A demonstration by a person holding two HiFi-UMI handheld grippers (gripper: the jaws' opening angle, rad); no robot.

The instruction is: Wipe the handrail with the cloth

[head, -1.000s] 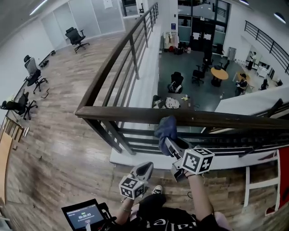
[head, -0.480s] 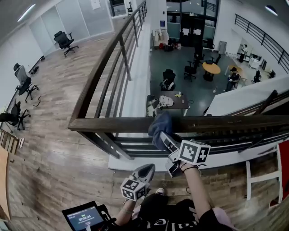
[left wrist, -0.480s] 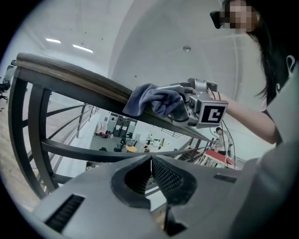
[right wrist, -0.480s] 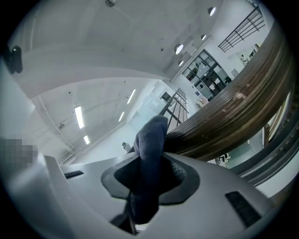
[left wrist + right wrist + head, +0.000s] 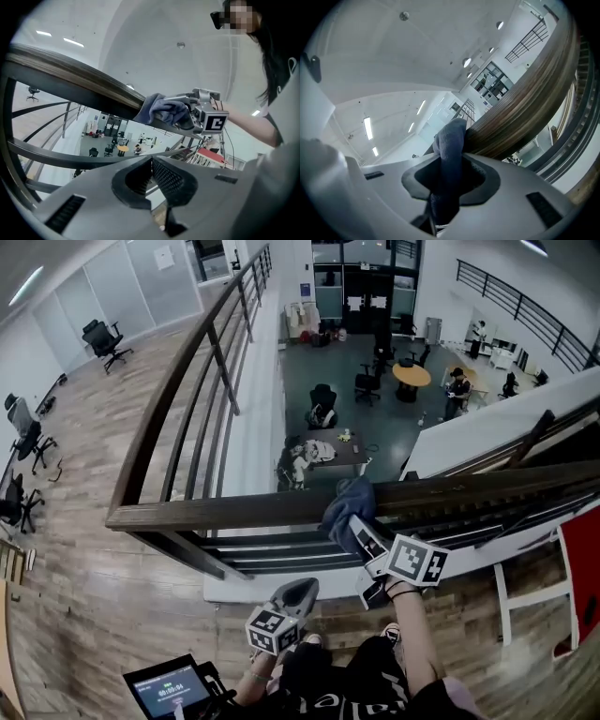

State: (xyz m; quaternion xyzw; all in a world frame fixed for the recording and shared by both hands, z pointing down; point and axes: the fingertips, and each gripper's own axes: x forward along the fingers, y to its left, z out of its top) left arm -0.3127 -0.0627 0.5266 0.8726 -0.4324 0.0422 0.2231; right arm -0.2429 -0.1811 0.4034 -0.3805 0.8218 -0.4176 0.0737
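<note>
A dark wooden handrail [image 5: 234, 511] runs across the head view at a balcony edge. A blue cloth [image 5: 347, 502] is draped over its top, and my right gripper [image 5: 361, 538] is shut on the cloth, pressing it to the rail. In the right gripper view the cloth [image 5: 449, 145] rises between the jaws against the handrail [image 5: 520, 108]. My left gripper [image 5: 292, 596] hangs lower, near my body, shut and holding nothing. The left gripper view looks up at the handrail [image 5: 75, 84], the cloth [image 5: 161, 110] and the right gripper [image 5: 185, 117].
Metal bars [image 5: 281, 554] run below the rail, and a second rail [image 5: 178, 381] leads away at the left. Beyond the edge lies a lower floor with desks and chairs [image 5: 323, 409]. Office chairs [image 5: 23, 442] stand on the wooden floor at the left. A screen [image 5: 169, 688] is at the bottom.
The right gripper and cloth have slid a little to the right along the handrail, and the view has shifted with them. The left gripper stays low and shut.
</note>
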